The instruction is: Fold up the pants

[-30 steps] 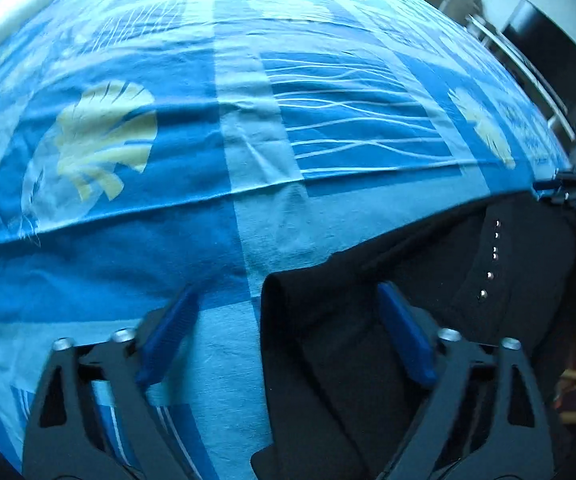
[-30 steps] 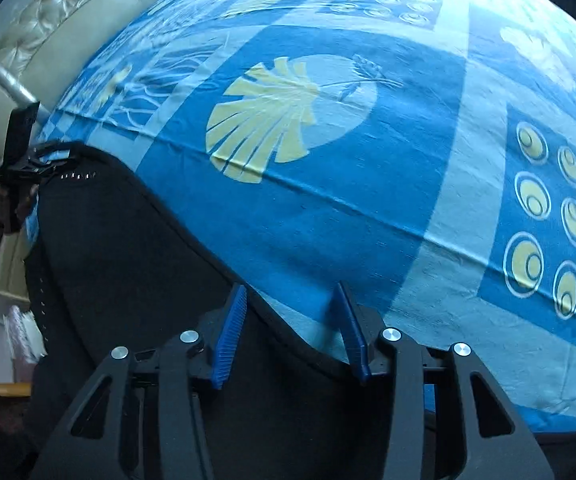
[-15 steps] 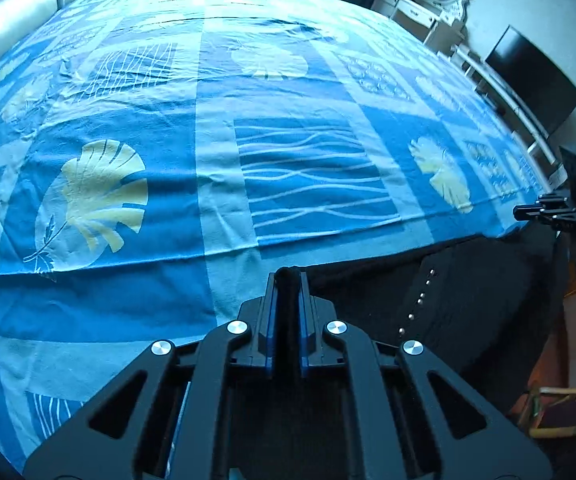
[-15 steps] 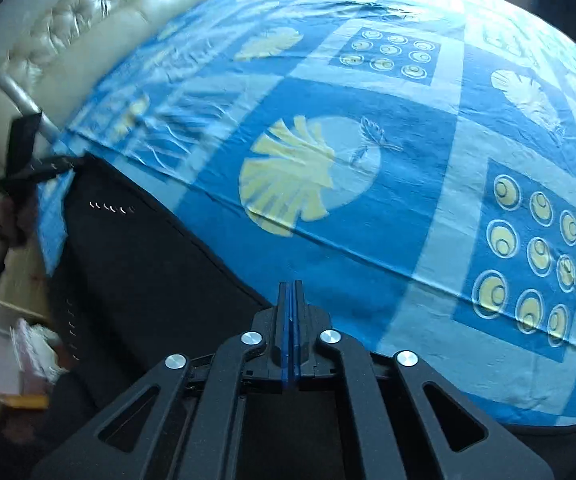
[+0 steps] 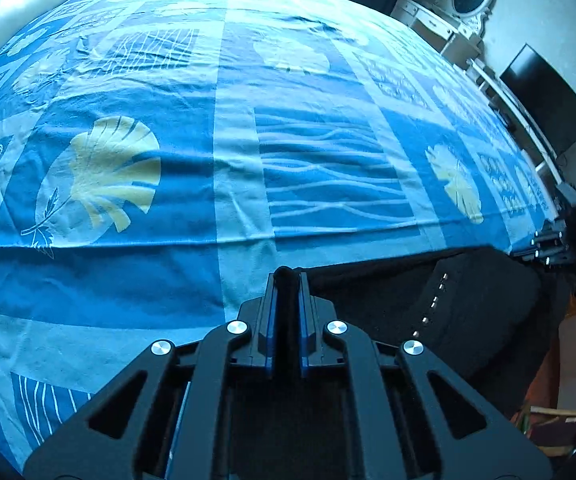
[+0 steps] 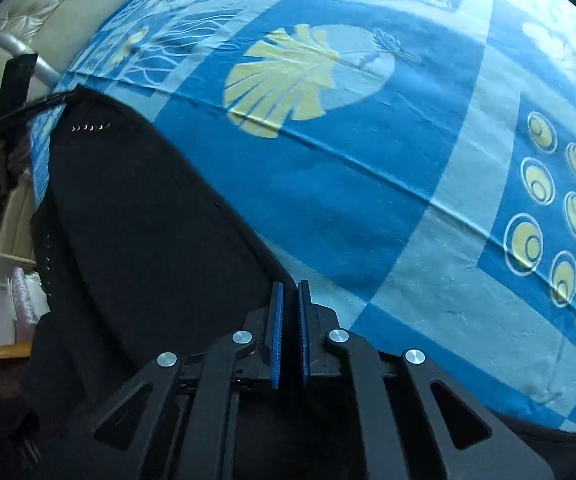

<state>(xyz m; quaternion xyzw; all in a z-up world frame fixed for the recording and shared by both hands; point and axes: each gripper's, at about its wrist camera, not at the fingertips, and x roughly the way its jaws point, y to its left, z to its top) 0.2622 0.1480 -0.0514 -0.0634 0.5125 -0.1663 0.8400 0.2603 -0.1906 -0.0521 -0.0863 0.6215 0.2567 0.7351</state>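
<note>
**Pants pinched at both ends along the bed's near edge**

Pants (image 5: 467,300), black with a short row of small studs, lie along the near edge of the bed (image 5: 128,280) in the left wrist view, partly hanging over it. The left claw (image 5: 286,280) is pressed together on a bunched fold of the black cloth, which shows between its blue pads. The right claw (image 5: 555,240) sits at the bed's far right corner, small and hard to read here. A thick bunch like this could slip out if the lift pulls unevenly, I judge. A white dresser and a dark screen stand beyond the bed.

In the right wrist view, the right claw (image 6: 289,292) is closed on the thin hem of the pants (image 6: 148,220); so narrow a bite could tear free. The blue sheet is creased, with yellow leaf prints. A padded headboard (image 6: 48,4) rises at the far left corner.
</note>
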